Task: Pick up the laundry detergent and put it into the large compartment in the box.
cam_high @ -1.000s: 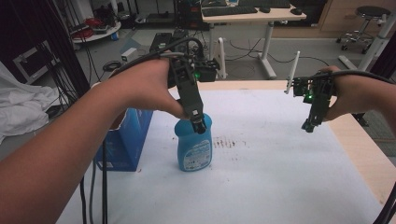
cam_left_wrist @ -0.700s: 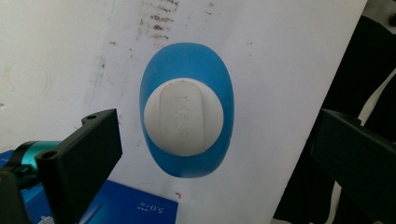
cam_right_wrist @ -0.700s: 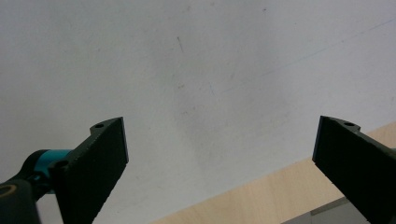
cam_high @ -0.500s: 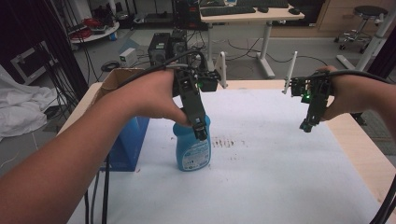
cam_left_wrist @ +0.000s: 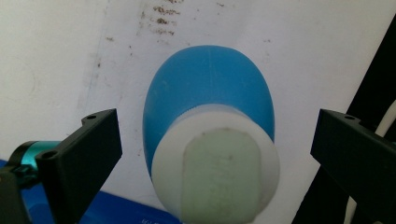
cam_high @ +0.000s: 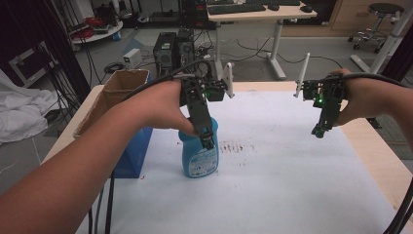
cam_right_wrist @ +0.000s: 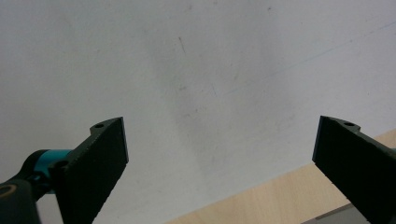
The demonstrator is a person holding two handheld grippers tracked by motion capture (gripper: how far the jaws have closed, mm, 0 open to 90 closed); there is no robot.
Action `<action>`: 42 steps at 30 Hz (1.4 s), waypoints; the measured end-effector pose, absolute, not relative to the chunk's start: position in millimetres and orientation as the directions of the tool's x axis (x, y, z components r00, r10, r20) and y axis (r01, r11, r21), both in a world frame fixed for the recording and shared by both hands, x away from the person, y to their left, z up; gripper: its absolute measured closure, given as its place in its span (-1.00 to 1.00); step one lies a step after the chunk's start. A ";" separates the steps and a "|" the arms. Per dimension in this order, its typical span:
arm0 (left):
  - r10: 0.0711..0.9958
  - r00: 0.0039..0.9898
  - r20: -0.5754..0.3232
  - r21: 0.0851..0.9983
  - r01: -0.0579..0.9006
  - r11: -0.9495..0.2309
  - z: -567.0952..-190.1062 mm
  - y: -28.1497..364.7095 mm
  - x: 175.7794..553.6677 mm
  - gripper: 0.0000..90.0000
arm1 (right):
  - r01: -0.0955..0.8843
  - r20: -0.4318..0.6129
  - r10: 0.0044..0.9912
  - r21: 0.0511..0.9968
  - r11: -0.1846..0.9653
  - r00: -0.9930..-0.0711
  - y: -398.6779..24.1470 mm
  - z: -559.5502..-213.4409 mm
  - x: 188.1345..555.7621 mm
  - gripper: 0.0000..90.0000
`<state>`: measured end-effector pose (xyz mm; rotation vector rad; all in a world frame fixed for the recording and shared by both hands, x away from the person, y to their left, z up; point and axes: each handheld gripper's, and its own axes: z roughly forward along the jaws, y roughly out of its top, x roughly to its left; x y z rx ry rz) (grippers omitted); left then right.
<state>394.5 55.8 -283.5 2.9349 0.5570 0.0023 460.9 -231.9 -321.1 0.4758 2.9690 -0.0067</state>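
A blue bottle (cam_high: 198, 155) with a white cap stands upright on the white sheet (cam_high: 282, 190) left of centre. My left gripper (cam_high: 207, 139) hangs right over it, pointing down. In the left gripper view the cap (cam_left_wrist: 219, 172) and the blue bottle (cam_left_wrist: 210, 88) sit between the jaws with a gap on each side, so my left gripper (cam_left_wrist: 217, 128) is open and touches nothing. Off to the right, my right gripper (cam_high: 319, 129) hovers above the sheet. It (cam_right_wrist: 219, 135) is open with only bare white sheet (cam_right_wrist: 196, 70) between its jaws.
A box (cam_high: 119, 87) with a cardboard rim and blue sides stands at the table's left edge, close to the bottle. Dark smudges (cam_high: 236, 146) mark the sheet right of the bottle. Bare wood table (cam_high: 377, 158) runs along the right side. Cables trail from both grippers.
My left forearm has dropped lower and leftward, uncovering the box's cardboard rim. The left gripper stays over the bottle, slightly lower. The right gripper has barely moved.
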 end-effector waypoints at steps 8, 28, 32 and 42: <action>0.353 0.935 -0.023 0.132 0.353 -0.926 -292.8 52.3 395.1 -0.96 | 0.308 -0.139 0.309 0.024 0.951 -0.941 -231.0 -320.4 460.5 -0.95; 0.371 0.929 0.002 0.122 0.368 -0.922 -296.8 53.7 394.1 -0.74 | 0.303 -0.145 0.303 0.028 0.953 -0.942 -231.3 -319.6 460.5 -0.95; 0.374 0.927 0.001 0.120 0.371 -0.921 -297.2 54.1 394.6 -0.74 | 0.314 -0.144 0.315 0.028 0.949 -0.938 -232.2 -319.5 460.2 -0.95; 0.377 0.926 0.008 0.111 0.374 -0.921 -298.4 52.1 394.7 -0.60 | 0.304 -0.145 0.304 0.018 0.952 -0.942 -230.2 -320.7 460.6 -0.95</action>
